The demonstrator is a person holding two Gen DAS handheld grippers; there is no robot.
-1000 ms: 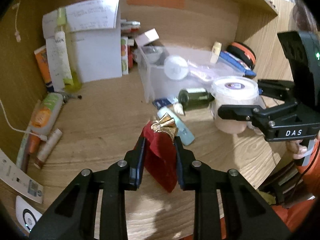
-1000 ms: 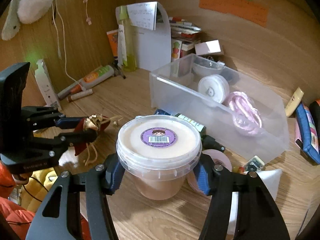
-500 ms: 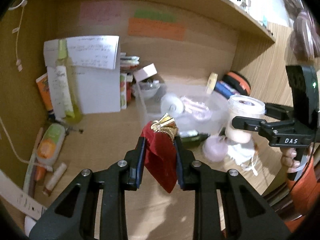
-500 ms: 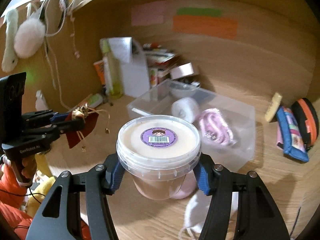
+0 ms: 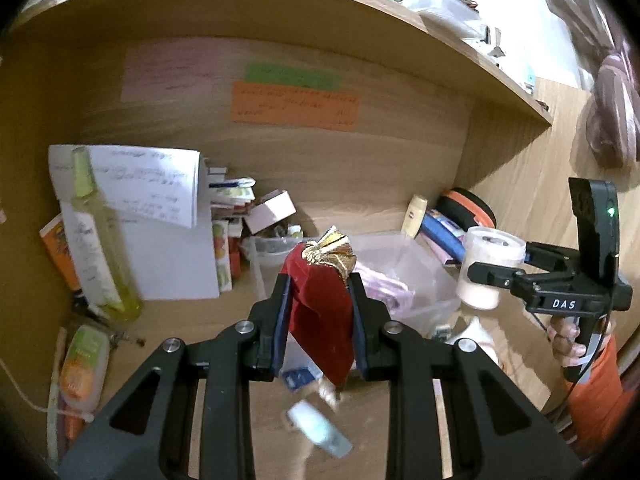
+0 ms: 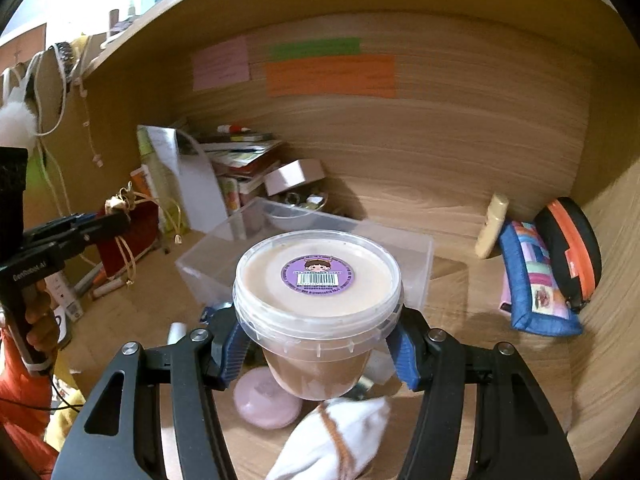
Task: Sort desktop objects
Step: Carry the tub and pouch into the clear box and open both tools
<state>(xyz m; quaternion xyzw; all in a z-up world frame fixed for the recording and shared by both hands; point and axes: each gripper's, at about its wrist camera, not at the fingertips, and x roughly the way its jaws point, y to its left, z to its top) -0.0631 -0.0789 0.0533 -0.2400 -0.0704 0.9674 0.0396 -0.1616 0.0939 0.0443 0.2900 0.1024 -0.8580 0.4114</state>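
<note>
My left gripper [image 5: 318, 312] is shut on a red velvet pouch [image 5: 320, 312] with a gold gathered top, held in the air above the desk; it shows at the left of the right wrist view [image 6: 128, 236]. My right gripper [image 6: 318, 344] is shut on a clear tub of beige cream [image 6: 318, 304] with a purple label, held above the desk in front of the clear plastic box [image 6: 416, 276]. The tub shows at the right of the left wrist view [image 5: 490, 268]. The box [image 5: 424, 276] holds a pink cord.
On the desk below lie a pink round case [image 6: 266, 404], a white cloth [image 6: 340, 436] and a small tube [image 5: 320, 428]. A blue pouch [image 6: 536, 284] and an orange-black case [image 6: 572, 244] sit at right. Papers, a yellow bottle [image 5: 96, 240] and books stand at back left.
Both grippers have lifted well up from the desk with the pouch and the tub still held. The clear box and desk items now lie lower and farther away.
</note>
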